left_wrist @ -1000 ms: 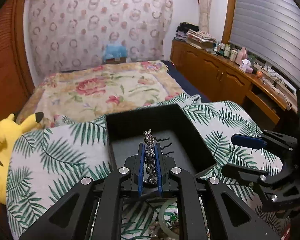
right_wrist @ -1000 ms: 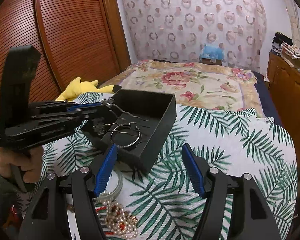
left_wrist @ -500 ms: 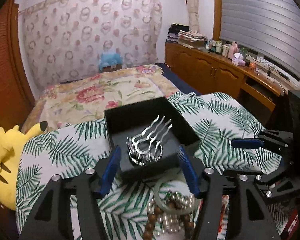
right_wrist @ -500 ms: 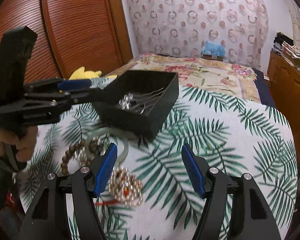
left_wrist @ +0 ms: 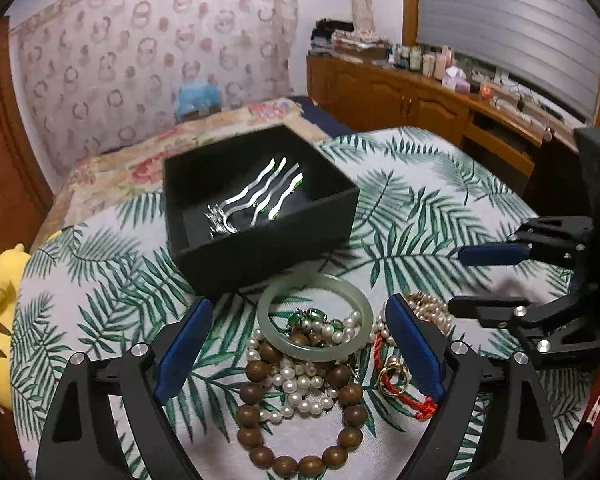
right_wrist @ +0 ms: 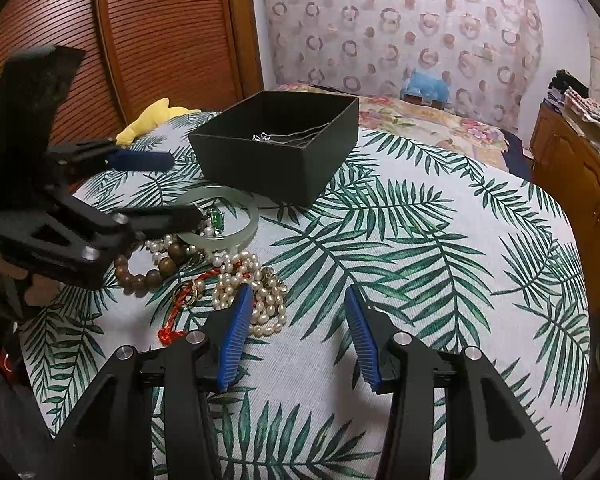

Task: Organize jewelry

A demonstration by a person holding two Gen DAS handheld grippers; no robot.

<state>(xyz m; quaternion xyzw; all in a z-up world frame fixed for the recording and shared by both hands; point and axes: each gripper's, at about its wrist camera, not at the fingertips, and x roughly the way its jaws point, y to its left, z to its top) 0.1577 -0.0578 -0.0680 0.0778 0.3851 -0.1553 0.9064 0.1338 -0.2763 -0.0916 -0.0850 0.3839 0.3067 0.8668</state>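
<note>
My left gripper [left_wrist: 296,344] is opening, empty, directly over the jewelry pile [left_wrist: 312,364] near the counter's [right_wrist: 440,280] front edge. My right gripper [right_wrist: 296,334] is closing on nothing, pile just left; black box [left_wrist: 260,216] behind.

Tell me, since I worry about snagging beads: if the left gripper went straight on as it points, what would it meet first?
Probably the jade bangle on the bead pile; the left gripper, its fingers opening and empty, frames it. Depth is unclear.
</note>
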